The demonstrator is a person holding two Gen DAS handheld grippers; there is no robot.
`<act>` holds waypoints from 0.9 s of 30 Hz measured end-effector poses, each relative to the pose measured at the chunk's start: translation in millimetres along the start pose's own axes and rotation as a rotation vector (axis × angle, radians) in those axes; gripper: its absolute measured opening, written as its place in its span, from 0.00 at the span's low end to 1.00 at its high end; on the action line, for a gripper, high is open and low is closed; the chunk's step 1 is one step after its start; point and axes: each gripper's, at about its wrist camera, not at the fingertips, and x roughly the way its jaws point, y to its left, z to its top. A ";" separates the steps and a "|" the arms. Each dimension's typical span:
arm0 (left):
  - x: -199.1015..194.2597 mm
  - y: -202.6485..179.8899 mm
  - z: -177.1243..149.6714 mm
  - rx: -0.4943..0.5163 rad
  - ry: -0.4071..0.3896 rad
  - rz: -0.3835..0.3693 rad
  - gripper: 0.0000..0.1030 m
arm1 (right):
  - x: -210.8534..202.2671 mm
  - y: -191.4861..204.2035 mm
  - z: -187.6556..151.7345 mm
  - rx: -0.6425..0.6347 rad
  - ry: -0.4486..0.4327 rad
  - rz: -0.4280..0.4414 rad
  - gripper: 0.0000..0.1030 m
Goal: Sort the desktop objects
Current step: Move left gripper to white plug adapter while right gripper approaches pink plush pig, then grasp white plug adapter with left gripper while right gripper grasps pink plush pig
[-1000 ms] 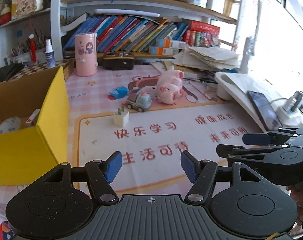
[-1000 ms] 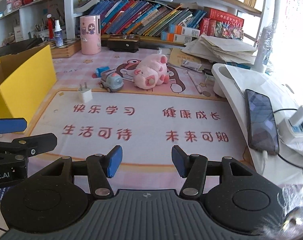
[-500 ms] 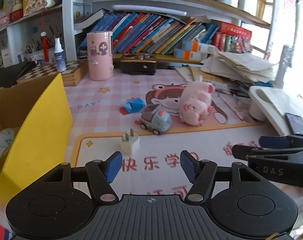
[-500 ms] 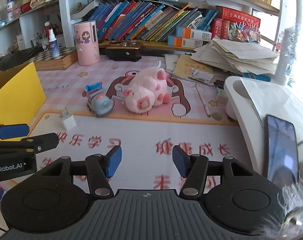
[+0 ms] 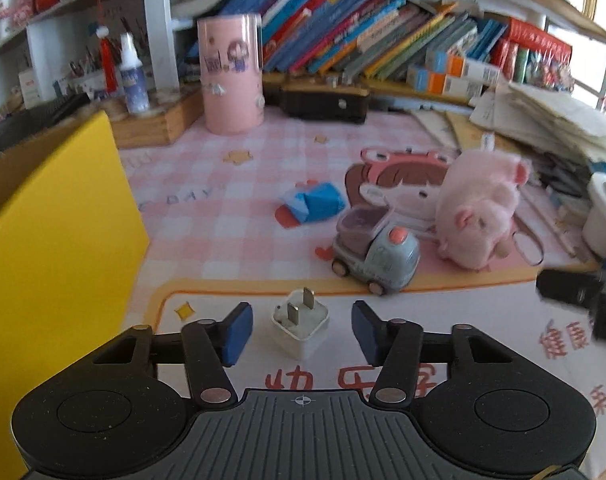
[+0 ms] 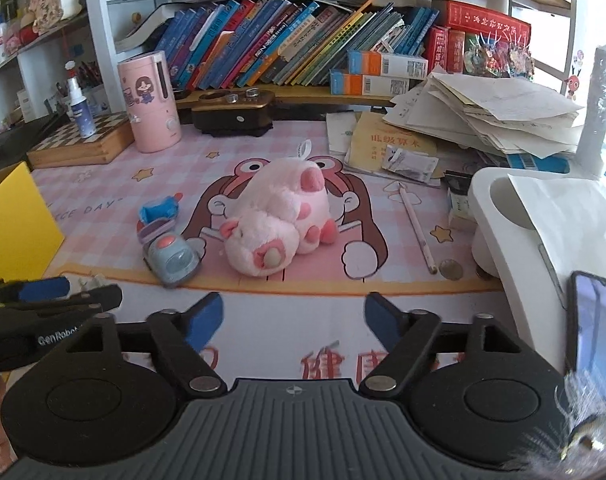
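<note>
The left gripper (image 5: 299,330) is closing around the white plug (image 5: 301,328), which stands prongs-up on the mat (image 5: 223,216) between its pads, seemingly untouched. The right gripper (image 6: 294,316) is opening, empty, near the pink pig (image 6: 279,220) and toy car (image 6: 171,256). The yellow box (image 5: 59,248) sits left.

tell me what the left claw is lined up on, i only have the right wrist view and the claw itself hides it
Observer: A white charger plug lies between the pads of the left claw, prongs pointing up. The jaws are closing but neither pad touches it yet.
Operator: ok, anything crowding it on the far side
Observer: The yellow box stands to its left, with bare mat between the box and the plug.
</note>
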 end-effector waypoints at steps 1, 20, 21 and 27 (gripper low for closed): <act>5.7 0.2 -1.0 -0.003 0.021 -0.005 0.38 | 4.0 -0.6 2.6 0.004 -0.001 -0.003 0.82; -82.9 7.4 -1.7 -0.010 -0.110 -0.115 0.29 | 117.2 5.9 48.2 0.020 0.051 0.020 0.94; -85.3 8.0 -3.2 -0.008 -0.114 -0.114 0.29 | 119.9 5.3 48.1 0.015 0.051 0.013 0.91; -95.5 14.2 -12.2 -0.022 -0.126 -0.100 0.29 | 126.2 -3.3 44.5 0.018 0.047 0.008 0.64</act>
